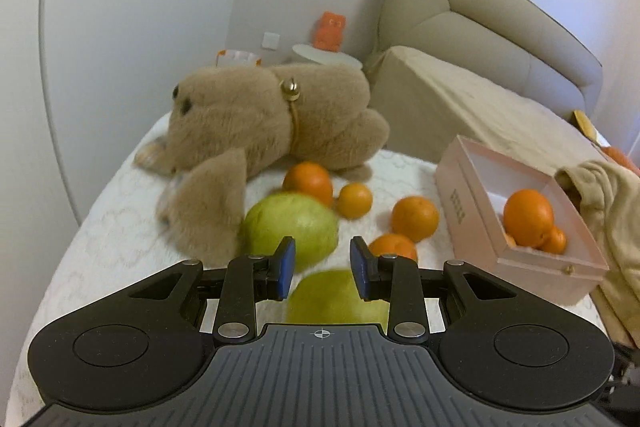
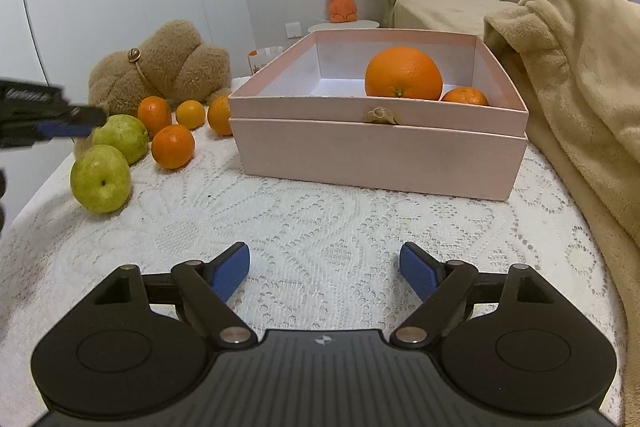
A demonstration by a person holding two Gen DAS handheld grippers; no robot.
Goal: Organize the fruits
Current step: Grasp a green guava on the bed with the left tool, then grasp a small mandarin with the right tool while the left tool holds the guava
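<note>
A round counter point(image 2: 320, 227) covered in white lace holds a pink box point(image 2: 380, 155) with its top open. Inside the box sit a large orange point(image 2: 403, 74) and a smaller one point(image 2: 464, 95) beside it. To the left of the box, loose on the lace, lie two green pears point(image 2: 101, 179) and four oranges point(image 2: 173, 146), clustered near a brown plush rabbit point(image 2: 160, 67). A beige blanket point(image 2: 580, 107) drapes over the right edge, touching the box's far side.

The left tool point(image 1: 322, 269) hovers over the two pears with its blue pads drawn narrow and nothing gripped between them. The right tool point(image 2: 324, 273) sits low before the box, its pads spread wide and empty over bare lace.

The step in hand appears to be picking the next fruit from the cluster. To do it well, the left tool likely needs to spread much wider before descending, since the pears look broader than its present gap. Gripping a pear across its fattest part should stop it rolling into the oranges. Carrying it over the box wall, not against it, should keep the box from sliding.
</note>
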